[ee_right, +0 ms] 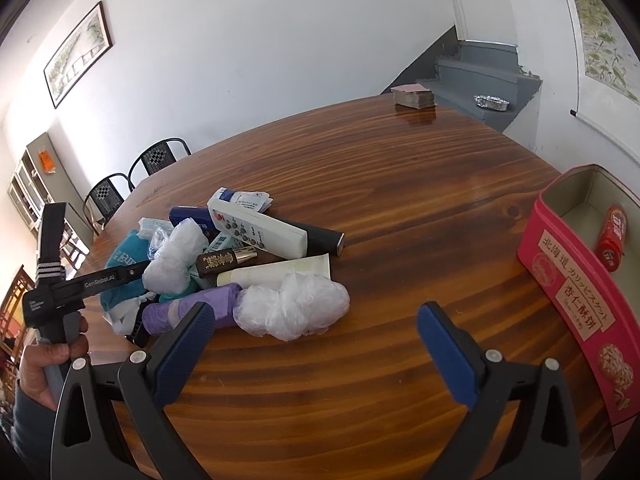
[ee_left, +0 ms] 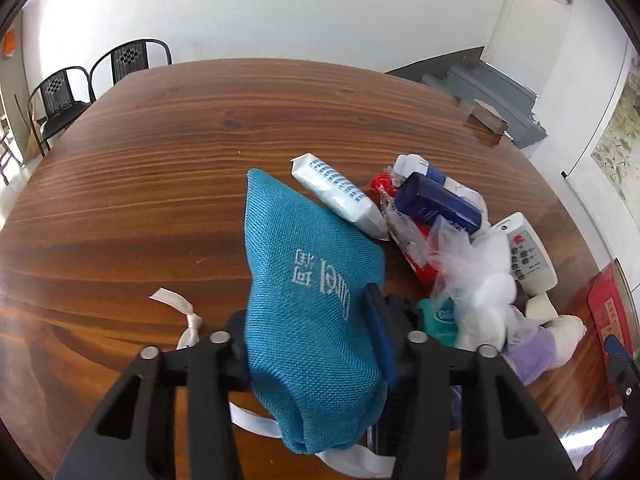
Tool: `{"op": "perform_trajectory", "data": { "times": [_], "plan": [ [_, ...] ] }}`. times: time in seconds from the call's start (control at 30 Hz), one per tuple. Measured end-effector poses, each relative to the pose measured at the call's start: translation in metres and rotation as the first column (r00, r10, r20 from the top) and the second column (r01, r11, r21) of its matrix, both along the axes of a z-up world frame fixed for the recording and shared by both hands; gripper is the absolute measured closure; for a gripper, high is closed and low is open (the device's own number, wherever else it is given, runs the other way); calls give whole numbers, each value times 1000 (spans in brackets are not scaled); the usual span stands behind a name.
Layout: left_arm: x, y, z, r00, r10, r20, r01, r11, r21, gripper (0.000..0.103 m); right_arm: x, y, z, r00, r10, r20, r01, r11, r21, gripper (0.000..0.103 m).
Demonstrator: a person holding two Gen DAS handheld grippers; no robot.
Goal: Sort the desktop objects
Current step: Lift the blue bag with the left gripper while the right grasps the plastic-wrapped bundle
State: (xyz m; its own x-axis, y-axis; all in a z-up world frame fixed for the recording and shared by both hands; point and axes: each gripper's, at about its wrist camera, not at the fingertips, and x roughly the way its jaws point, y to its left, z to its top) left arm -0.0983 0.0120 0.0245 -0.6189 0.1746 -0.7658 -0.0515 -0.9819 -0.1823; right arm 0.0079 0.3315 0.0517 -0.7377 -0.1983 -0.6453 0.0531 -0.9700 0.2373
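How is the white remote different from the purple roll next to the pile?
The white remote is flat, hard and long with round grey buttons; the purple roll is plain and looks soft and wrinkly. The remote rests on top of the pile, leaning across a dark tube, while the purple roll lies low on the wooden table, beside a clear plastic bundle. Both lie in the same heap, and neither is in a gripper.

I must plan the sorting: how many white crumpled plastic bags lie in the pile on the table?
2. One plastic bag lies at the pile's near edge beside the purple roll; another sits higher, left of the remote control. More may be hidden.
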Motion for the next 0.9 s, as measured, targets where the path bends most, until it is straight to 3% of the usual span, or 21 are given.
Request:
{"op": "perform_trajectory", "data": {
  "times": [0.23, 0.47, 0.67, 0.9],
  "plan": [
    [28, -10, 19, 997, 53, -51, -53, 999, -8, 71, -3, -7, -1, 1000, 17, 3, -17, 999, 48, 1],
    [57, -20, 39, 989, 92, -114, -95, 995, -17, 72, -23, -28, -8, 996, 86, 36, -90, 986, 137, 1],
    [68, -25, 40, 989, 83, -119, -83, 997, 2, 72, -34, -37, -15, 997, 67, 44, -76, 972, 222, 1],
    [76, -25, 47, 988, 64, -143, -63, 998, 14, 72, -42, -48, -26, 993, 83, 85, -102, 960, 261, 1]
  ]
}}
